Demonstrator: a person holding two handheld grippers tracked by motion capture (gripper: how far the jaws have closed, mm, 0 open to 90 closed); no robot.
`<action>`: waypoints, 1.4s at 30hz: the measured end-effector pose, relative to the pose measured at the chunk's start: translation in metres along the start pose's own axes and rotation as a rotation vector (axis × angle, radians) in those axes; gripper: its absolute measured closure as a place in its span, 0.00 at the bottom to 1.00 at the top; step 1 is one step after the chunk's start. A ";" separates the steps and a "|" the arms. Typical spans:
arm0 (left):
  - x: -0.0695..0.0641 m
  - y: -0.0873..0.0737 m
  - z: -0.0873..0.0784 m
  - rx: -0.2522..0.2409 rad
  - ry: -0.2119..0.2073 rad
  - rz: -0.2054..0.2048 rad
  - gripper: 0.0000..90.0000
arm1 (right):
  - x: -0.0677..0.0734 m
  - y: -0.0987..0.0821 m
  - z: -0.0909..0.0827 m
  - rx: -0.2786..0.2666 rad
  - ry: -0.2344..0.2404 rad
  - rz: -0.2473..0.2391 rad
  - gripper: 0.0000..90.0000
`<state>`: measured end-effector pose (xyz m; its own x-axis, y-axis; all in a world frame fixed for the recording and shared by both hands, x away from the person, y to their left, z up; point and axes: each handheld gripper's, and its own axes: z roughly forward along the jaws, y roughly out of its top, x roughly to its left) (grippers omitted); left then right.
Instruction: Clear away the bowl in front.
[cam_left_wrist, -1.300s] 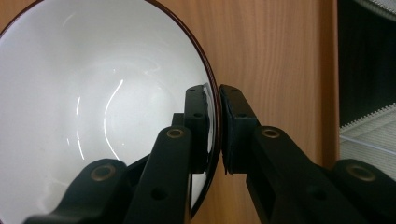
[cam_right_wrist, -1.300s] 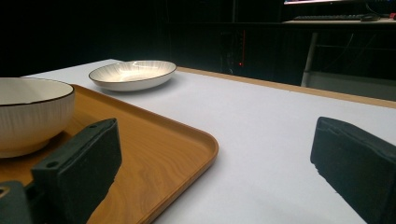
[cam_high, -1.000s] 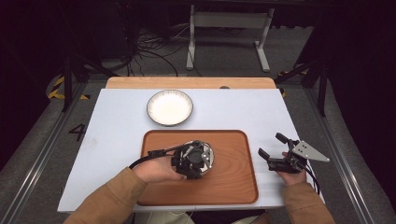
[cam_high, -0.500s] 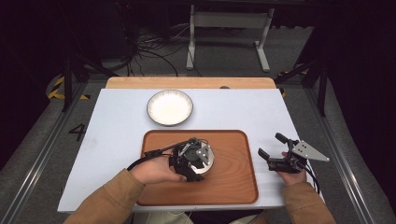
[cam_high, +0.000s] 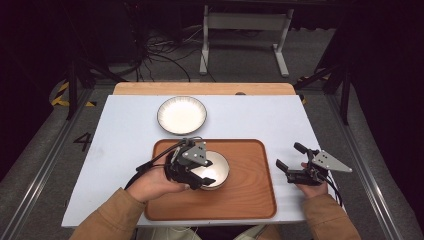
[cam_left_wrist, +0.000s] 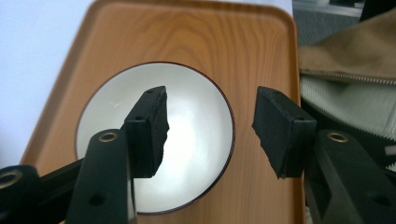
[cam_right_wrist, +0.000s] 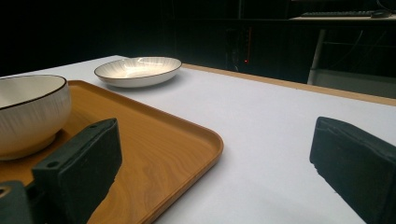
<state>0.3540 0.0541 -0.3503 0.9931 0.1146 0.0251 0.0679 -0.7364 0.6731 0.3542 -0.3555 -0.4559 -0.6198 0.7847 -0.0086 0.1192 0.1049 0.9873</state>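
A white ribbed bowl (cam_high: 217, 170) with a dark rim stands on the wooden tray (cam_high: 250, 200). My left gripper (cam_high: 198, 179) hovers over the bowl's left side, pointing down. In the left gripper view its jaws have just been opening: one pad hangs above the bowl's inside (cam_left_wrist: 196, 140), the other over the tray (cam_left_wrist: 210, 37). The rim runs below the gap, and neither pad touches it. My right gripper (cam_high: 288, 155) rests on the white table right of the tray, open and holding nothing. The right gripper view looks between its jaws (cam_right_wrist: 215, 158) at the bowl (cam_right_wrist: 28, 112) and the tray (cam_right_wrist: 154, 158).
A shallow white plate (cam_high: 182, 115) sits on the white tabletop (cam_high: 120, 140) behind the tray, also in the right gripper view as the plate (cam_right_wrist: 137, 70). A wooden strip (cam_high: 200, 88) edges the far side. A metal stand (cam_high: 245, 30) and cables lie on the floor beyond.
The left gripper's jaws have opened off the bowl, and the hand has lifted and drawn back to the left. The bowl stays on the tray. The right gripper has not moved.
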 end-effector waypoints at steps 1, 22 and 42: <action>-0.001 -0.004 -0.006 -0.038 0.000 -0.021 0.52 | 0.000 0.000 0.000 0.000 0.001 0.000 0.03; 0.003 -0.057 -0.043 -0.392 0.108 -0.222 0.27 | 0.000 0.000 0.000 -0.003 0.011 0.005 0.03; 0.000 -0.132 -0.070 -0.623 0.260 -0.339 0.06 | 0.000 0.000 -0.001 -0.005 0.010 -0.006 0.03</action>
<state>0.3385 0.1977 -0.3877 0.8673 0.4787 -0.1362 0.2224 -0.1280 0.9665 0.3535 -0.3558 -0.4559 -0.6278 0.7783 -0.0127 0.1118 0.1063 0.9880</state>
